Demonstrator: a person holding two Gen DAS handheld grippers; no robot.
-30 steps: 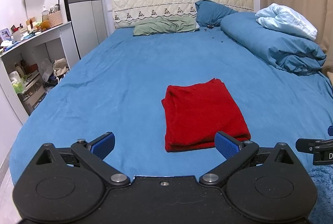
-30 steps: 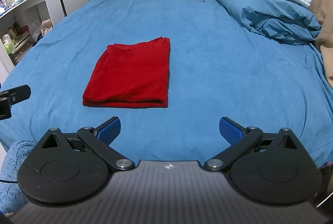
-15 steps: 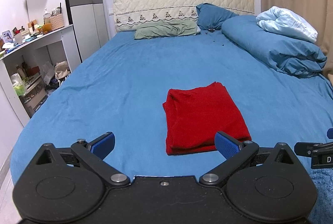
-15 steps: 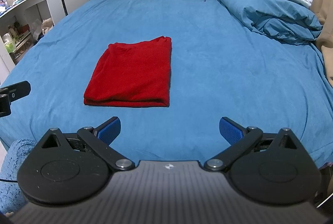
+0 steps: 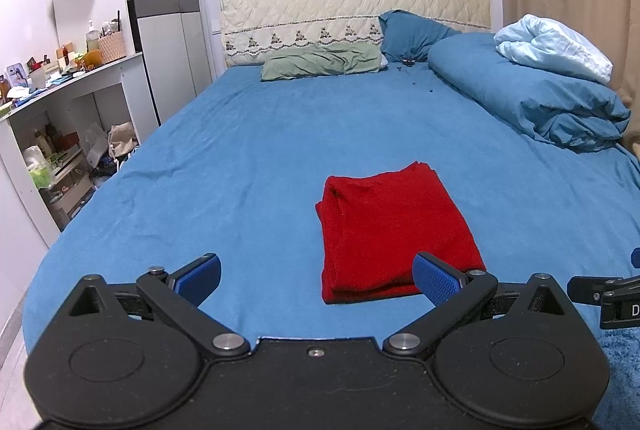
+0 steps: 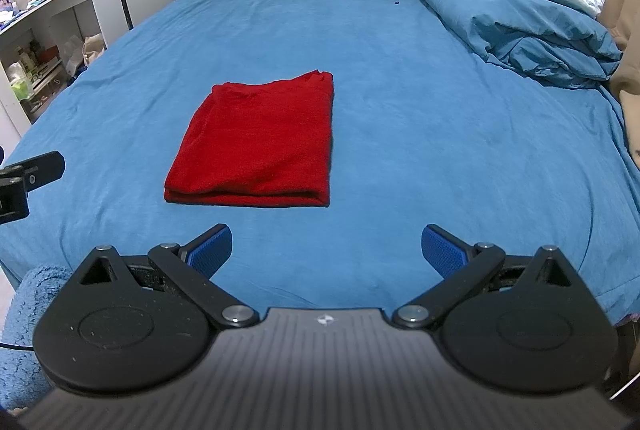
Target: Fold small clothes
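The red knitted garment [image 6: 260, 146], folded into a neat rectangle, lies flat on the blue bedsheet [image 6: 400, 90] at about eleven o'clock from our right gripper [image 6: 326, 250] and one o'clock from our left gripper [image 5: 316, 280]. Over the last second both grippers have drawn back a little from it, jaws spread wide and empty. We judge this fold finished. The rolled blue duvet [image 6: 512, 14] sits well apart at two o'clock.
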